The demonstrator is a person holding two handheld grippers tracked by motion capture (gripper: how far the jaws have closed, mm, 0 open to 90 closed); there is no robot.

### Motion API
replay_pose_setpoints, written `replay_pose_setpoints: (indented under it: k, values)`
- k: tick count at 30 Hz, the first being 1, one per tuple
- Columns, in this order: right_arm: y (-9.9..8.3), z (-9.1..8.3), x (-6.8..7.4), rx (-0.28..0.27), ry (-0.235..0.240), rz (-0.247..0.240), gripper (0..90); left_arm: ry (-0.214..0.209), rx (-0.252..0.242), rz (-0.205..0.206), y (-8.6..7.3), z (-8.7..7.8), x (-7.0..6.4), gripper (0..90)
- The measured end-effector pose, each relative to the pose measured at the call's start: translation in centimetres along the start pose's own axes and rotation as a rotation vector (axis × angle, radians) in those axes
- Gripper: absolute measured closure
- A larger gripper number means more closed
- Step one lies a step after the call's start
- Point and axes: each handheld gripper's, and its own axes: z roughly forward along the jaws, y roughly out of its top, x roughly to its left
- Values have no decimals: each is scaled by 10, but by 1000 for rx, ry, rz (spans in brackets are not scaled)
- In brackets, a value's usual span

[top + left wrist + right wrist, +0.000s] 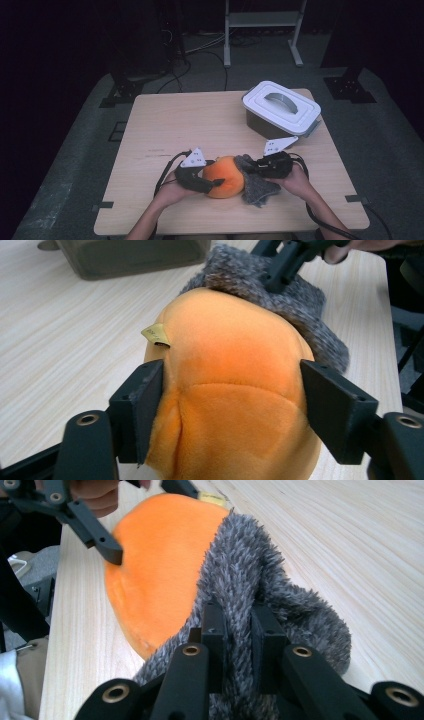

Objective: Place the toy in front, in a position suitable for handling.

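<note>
Near edge of worktop [165,120]: left claw [212,184] clasping orange plush [225,177], one jaw pressed to each flank, small tan tag [156,334] showing above the left jaw. Just beside, touching the plush's right side: grey fuzzy piece [257,190], lying partly flat on the wood. Right claw [250,167] pinching a raised fold of that grey piece, jaws nearly together with fur between. Hands gripping both tools from the bottom edge. Farther back, right: lidded white-topped box [281,107], handle [280,100] centred on lid, well apart from the plush.
</note>
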Motion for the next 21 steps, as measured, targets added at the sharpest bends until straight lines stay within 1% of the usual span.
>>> replay_pose_setpoints:
  k: [1, 2, 3, 5, 6, 8, 9, 10, 12, 16, 19, 21]
  values:
    - [1, -3, -1, -5, 4, 10, 787, 2, 0, 10, 1, 0, -1, 306]
    - [3, -5, -1, -13, 3, 9, 787, -1, 0, 20, 2, 1, -3, 309]
    - [7, -7, 1, -21, 1, 3, 787, -2, 0, 38, 3, 1, -5, 311]
    - [18, -11, 6, -61, 23, -9, 787, 3, 2, 77, 5, 3, -11, 312]
    - [25, -10, 9, -69, 26, -25, 787, 5, 8, 93, 6, 3, -14, 312]
    - [37, -6, 14, -47, 21, -60, 787, 7, 14, 125, 7, 3, -17, 312]
    - [40, -2, 14, -28, 19, -71, 787, 9, 18, 127, 7, 3, -18, 313]
    - [40, 2, 14, -12, 19, -72, 787, 9, 20, 127, 6, 2, -18, 314]
    - [37, 6, 9, -13, 28, -53, 788, 5, 16, 115, 3, 1, -15, 316]
    - [20, 3, -3, -6, 0, 6, 787, 2, 15, 107, 2, 1, -14, 315]
    - [6, -2, -10, 21, -28, 37, 787, 4, 9, 100, 3, 2, -14, 313]
    - [-1, -6, -11, 21, -24, 56, 786, 7, 8, 95, 3, 2, -13, 310]
